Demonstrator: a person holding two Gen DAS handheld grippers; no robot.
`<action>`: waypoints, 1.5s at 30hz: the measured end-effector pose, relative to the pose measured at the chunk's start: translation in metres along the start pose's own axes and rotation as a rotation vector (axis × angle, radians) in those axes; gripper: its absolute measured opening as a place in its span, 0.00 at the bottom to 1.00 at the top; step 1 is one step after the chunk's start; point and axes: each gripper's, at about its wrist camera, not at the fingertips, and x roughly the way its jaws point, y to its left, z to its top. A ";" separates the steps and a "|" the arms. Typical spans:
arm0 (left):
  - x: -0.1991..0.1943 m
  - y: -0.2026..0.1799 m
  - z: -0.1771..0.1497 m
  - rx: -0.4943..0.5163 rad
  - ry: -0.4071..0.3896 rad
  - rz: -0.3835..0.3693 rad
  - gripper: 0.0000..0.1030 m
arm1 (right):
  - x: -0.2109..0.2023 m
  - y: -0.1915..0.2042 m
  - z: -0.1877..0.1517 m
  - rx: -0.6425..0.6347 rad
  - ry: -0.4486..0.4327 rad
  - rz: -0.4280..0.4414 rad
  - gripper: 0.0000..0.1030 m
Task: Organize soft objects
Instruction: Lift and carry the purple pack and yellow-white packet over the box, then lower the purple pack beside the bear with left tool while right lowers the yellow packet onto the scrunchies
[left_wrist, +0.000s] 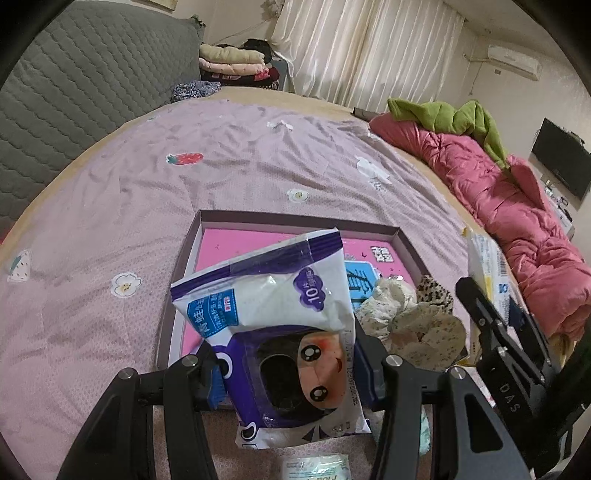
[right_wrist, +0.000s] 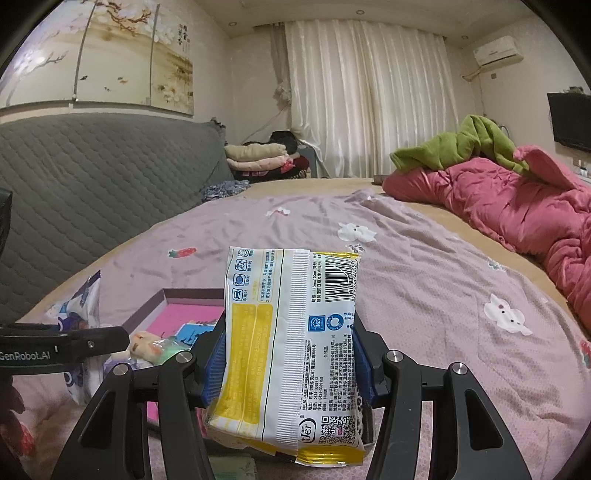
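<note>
My left gripper (left_wrist: 291, 373) is shut on a purple and white wipes pack (left_wrist: 273, 306) with a cartoon face, held above the near edge of a shallow box with a pink bottom (left_wrist: 218, 251). Several crumpled cloth pieces (left_wrist: 413, 317) lie in the box's right part. My right gripper (right_wrist: 288, 365) is shut on a yellow and white tissue pack (right_wrist: 291, 347), held upright above the bed. The right gripper also shows at the right in the left wrist view (left_wrist: 495, 332). The box shows low left in the right wrist view (right_wrist: 177, 314).
A pink bedsheet (left_wrist: 221, 166) covers the bed. A red quilt (left_wrist: 517, 221) with a green garment (left_wrist: 454, 118) lies along the right edge. A grey quilted headboard (left_wrist: 85, 81) and folded clothes (left_wrist: 236, 62) stand at the back. Another small pack (left_wrist: 314, 467) lies below my left gripper.
</note>
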 end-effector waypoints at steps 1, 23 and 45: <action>0.002 -0.001 0.001 0.001 0.005 0.001 0.52 | 0.000 0.000 0.000 0.002 0.000 0.003 0.56; 0.033 -0.004 0.002 0.073 0.047 0.072 0.52 | 0.035 -0.006 -0.019 -0.009 0.151 0.011 0.57; 0.052 -0.007 0.004 0.068 0.044 0.137 0.53 | 0.056 -0.012 -0.035 0.009 0.212 0.004 0.61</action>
